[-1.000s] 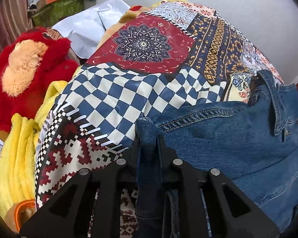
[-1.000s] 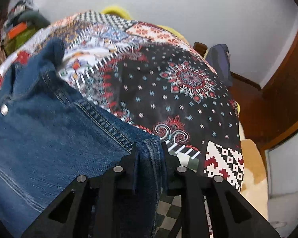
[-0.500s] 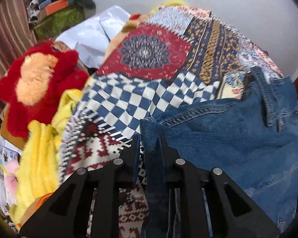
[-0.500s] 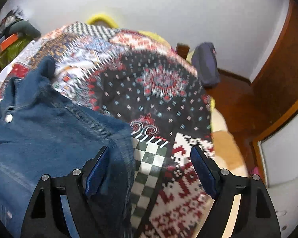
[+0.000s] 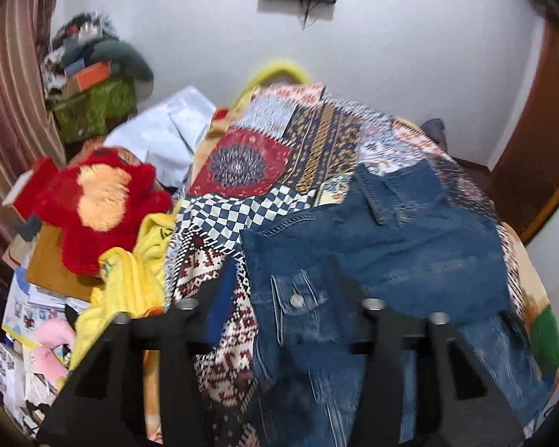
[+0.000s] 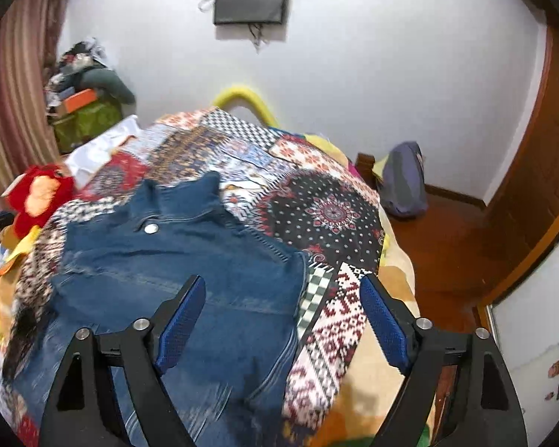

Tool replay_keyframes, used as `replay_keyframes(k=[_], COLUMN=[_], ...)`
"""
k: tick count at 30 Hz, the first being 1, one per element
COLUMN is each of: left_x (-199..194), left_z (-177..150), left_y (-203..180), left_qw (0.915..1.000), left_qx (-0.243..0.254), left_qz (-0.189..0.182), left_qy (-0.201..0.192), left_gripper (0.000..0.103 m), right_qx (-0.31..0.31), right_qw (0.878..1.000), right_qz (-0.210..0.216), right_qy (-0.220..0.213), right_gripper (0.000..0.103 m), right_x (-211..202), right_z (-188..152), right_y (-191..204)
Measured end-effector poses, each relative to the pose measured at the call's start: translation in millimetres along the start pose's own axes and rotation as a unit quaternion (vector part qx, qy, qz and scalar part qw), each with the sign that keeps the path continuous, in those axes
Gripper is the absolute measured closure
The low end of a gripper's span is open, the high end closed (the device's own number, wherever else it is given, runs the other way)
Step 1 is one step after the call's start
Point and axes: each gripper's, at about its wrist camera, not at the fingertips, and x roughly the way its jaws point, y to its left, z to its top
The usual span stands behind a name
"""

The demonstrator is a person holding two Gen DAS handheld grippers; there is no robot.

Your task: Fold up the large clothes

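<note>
- Your right gripper hangs above the bed with its jaws wide and opening; its blue pads press on nothing, and only the cloth far below shows between them.
- Your left gripper has its jaws parted and opening; it stands above the jacket with the pocket flap seen below the gap, and the fingers do not clamp the cloth.
- The denim jacket lies folded on the patchwork bedspread, collar towards the far wall, its silver button facing up.
- In the left wrist view, a red plush toy and a yellow cloth lie just beside the bedspread's left edge.
- A dark screen hangs on the white wall beyond the bed.
</note>
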Motion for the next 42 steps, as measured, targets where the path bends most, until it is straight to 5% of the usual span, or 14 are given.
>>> replay_keyframes(k=[7, 18, 25, 35, 38, 42], left_x=[-50, -41, -30, -16, -9, -12], left_z=[-49, -154, -216, -253, -255, -253], left_y=[-1, 21, 19, 24, 24, 18], left_qw=[0.9995, 0.9925, 0.9790, 0.9539, 0.9439, 0.9488], left_qx=[-0.014, -0.058, -0.115, -0.186, -0.205, -0.191], left_qz=[-0.027, 0.010, -0.021, -0.103, -0.136, -0.145], left_qy=[0.009, 0.107, 0.167, 0.212, 0.220, 0.205], left_gripper=[0.018, 0.015, 0.015, 0.015, 0.016, 0.039], right_qx=[0.009, 0.089, 0.166, 0.180, 0.167, 0.153], right_qw=[0.999, 0.990, 0.973, 0.965, 0.967, 0.973], right_qz=[0.030, 0.056, 0.100, 0.135, 0.137, 0.121], right_qy=[-0.006, 0.090, 0.123, 0.135, 0.133, 0.121], right_gripper=[0.009, 0.009, 0.011, 0.056, 0.061, 0.079], right_x=[-58, -61, -60, -64, -64, -66], right_z=[-50, -172, -220, -244, -244, -243], right_y=[14, 14, 5, 16, 20, 23])
